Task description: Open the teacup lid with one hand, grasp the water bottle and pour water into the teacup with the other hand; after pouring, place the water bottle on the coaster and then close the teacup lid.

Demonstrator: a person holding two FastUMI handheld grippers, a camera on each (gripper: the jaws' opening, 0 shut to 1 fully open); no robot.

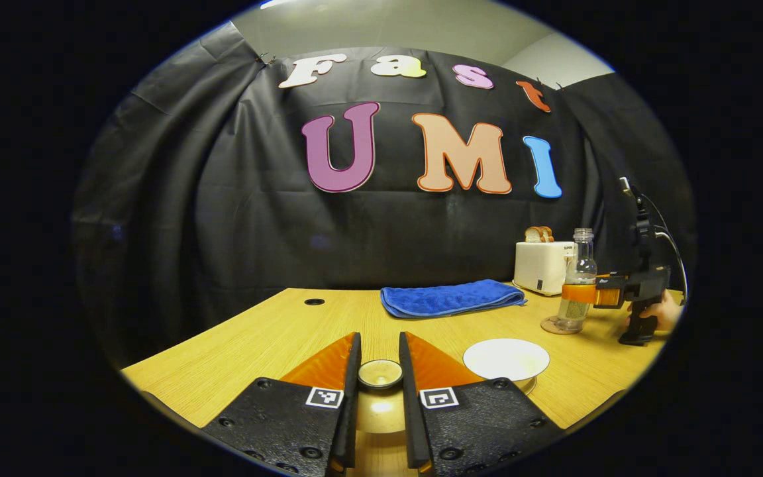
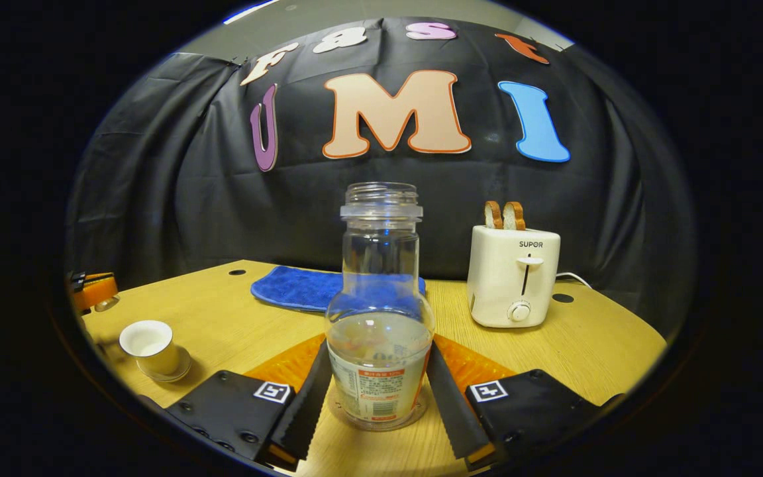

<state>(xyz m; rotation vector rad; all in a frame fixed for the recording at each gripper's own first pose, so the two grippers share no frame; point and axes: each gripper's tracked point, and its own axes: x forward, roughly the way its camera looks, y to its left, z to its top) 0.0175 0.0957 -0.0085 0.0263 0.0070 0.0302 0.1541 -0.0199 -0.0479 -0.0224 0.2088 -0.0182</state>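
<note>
Between the left fingers: the left hand-held gripper point(image 1: 379, 391) holds the teacup lid point(image 1: 380, 373) by its knob, fingers narrow and pressing on both sides.
Teacup: in the left gripper view its white open rim point(image 1: 506, 358) sits on the worktop point(image 1: 275, 331) just right of the lid; in the right gripper view the teacup point(image 2: 150, 348) stands on a saucer, uncovered, well left of the water bottle.
Water bottle: clear glass, uncapped, upright, partly filled; in the right gripper view the bottle point(image 2: 380, 324) stands between the fingers of the right hand-held gripper point(image 2: 378, 397).
Right grip: both fingers lie against the bottle's lower body, closed on it.
Coaster: in the left gripper view a round coaster point(image 1: 557, 326) lies under the bottle point(image 1: 577, 281), which rests on it.
Holding hand: a person's hand point(image 1: 663, 311) grips the right tool's handle, right of the bottle.
Blue towel: folded flat point(image 1: 451, 298), behind the bottle and to its left.
Toaster: white, with two bread slices standing in it point(image 2: 512, 275), behind the bottle and to its right.
</note>
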